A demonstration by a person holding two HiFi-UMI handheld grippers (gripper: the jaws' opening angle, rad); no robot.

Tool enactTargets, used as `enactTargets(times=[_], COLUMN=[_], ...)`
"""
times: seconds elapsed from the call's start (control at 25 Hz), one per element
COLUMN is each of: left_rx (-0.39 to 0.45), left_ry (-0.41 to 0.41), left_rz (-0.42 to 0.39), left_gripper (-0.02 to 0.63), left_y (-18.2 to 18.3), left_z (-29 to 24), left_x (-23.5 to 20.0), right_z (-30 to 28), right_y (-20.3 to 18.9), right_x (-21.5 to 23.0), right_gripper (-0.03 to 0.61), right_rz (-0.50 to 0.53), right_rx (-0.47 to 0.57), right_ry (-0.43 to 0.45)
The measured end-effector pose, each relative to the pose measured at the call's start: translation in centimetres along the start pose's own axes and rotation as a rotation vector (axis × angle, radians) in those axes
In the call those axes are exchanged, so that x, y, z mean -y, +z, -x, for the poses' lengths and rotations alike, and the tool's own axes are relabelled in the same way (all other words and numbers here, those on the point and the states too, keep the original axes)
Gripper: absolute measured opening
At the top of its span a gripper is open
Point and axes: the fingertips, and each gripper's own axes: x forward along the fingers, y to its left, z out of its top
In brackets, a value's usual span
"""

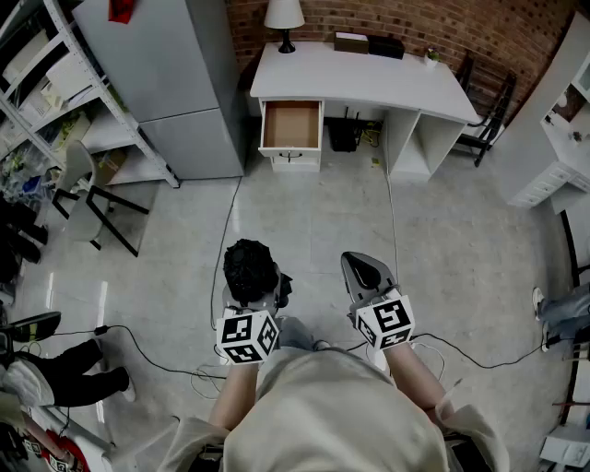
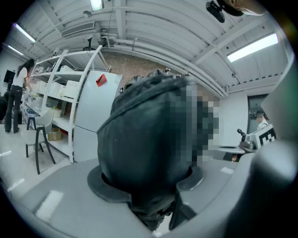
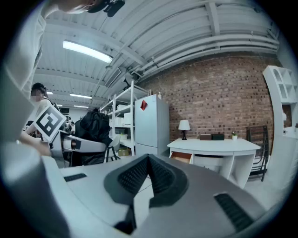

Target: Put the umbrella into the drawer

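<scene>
A black folded umbrella stands bunched between the jaws of my left gripper, which is shut on it; in the left gripper view the umbrella fills most of the picture. My right gripper is held beside it, level, shut with nothing between its pads. Far ahead across the floor stands a white desk with its left drawer pulled open, the wooden inside bare. The drawer also shows in the right gripper view.
A grey cabinet stands left of the desk, with white shelving and a chair further left. Cables trail over the floor. A lamp and boxes sit on the desk. Someone's legs are at the left.
</scene>
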Motion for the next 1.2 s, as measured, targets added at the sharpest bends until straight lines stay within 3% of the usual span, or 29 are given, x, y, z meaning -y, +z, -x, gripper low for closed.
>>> enactTargets(times=[0.24,1.04,1.2], left_rx=[0.000,0.012,0.012], left_ry=[-0.021,-0.025,-0.029], left_rz=[-0.044,-0.064,-0.069], left_gripper=[0.245,0.245,0.244], left_y=[-0.4,-0.7,-0.4], left_z=[3.7,4.8,2.7], left_x=[1.2,2.6,2.4], right_z=[3.6,5.1,3.7], right_y=[0.6,0.6,0.6], right_x=[-1.0,-1.8,-0.5], right_gripper=[0.002,0.003,0.109], right_rz=[-0.004,-0.036,-0.046], right_rx=[0.030,0.045,0.047], right_ry=[-0.059,-0.033,-0.020])
